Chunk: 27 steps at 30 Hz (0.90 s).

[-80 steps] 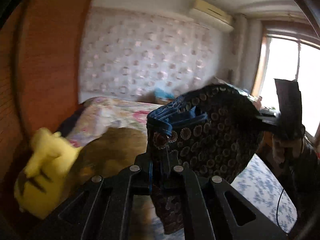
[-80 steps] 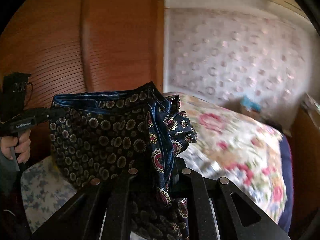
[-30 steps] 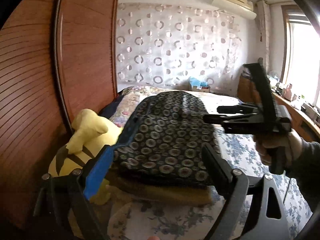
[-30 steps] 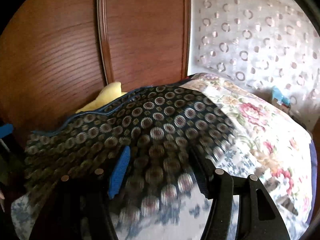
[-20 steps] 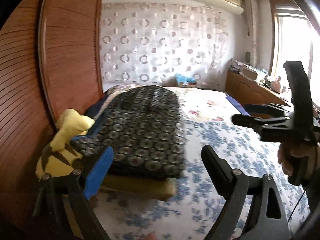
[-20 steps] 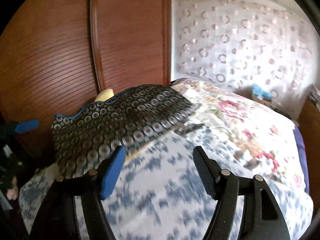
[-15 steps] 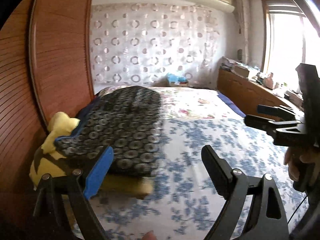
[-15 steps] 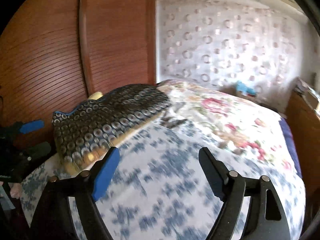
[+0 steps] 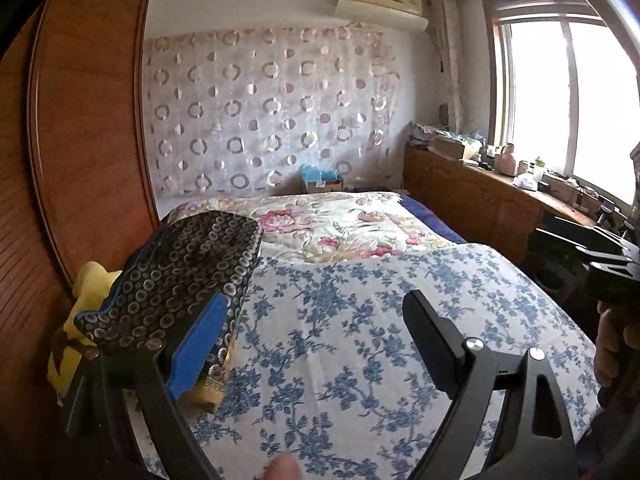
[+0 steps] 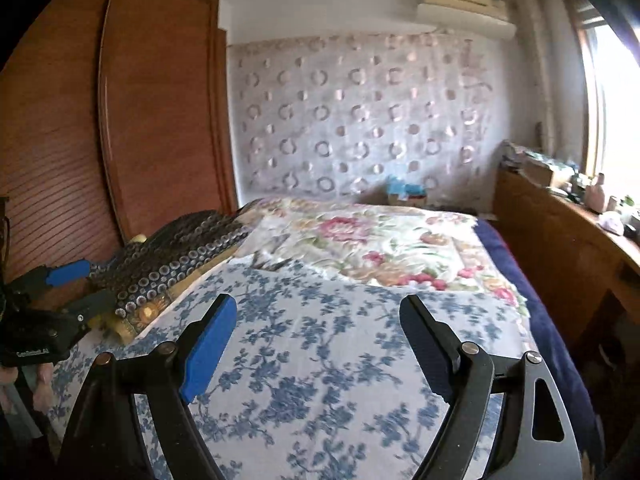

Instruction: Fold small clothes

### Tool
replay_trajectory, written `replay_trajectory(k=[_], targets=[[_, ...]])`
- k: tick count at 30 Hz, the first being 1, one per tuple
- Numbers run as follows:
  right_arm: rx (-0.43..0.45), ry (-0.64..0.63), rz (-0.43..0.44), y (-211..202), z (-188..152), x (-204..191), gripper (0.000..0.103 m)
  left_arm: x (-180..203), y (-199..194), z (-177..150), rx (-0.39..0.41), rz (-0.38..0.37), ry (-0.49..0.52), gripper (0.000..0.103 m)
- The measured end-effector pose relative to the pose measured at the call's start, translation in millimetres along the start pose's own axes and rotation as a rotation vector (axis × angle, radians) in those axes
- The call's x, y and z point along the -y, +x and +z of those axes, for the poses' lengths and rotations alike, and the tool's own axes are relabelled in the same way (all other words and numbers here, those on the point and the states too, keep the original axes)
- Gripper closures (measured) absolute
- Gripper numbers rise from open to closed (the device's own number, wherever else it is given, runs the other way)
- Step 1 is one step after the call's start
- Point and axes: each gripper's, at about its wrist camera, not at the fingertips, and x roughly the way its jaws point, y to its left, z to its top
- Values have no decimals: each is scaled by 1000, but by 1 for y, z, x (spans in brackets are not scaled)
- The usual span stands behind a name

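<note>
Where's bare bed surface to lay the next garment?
Free: the blue-flowered sheet, from the folded dark garment on its left to the bed's right edge, back to the floral quilt. Crowded: left edge, where the garment tops a stack beside the yellow plush.

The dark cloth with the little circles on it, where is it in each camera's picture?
Left wrist view: the dark cloth lies folded at left, on a yellow pile.
Right wrist view: the dark cloth lies at left, lower and flatter.
Shared landmark: the flowered quilt behind it.

1 folded garment (image 9: 180, 276), 2 grippers, 1 plush (image 9: 86, 300)
</note>
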Motion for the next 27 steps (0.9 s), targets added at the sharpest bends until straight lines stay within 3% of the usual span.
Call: replay_trajectory(k=[10, 27], targets=[[64, 13, -61, -7, -26, -27, 18, 4, -8, 5, 26, -2, -15, 13], [57, 41, -48, -6, -39, -7, 18, 4, -5, 7, 31, -2, -18, 13]])
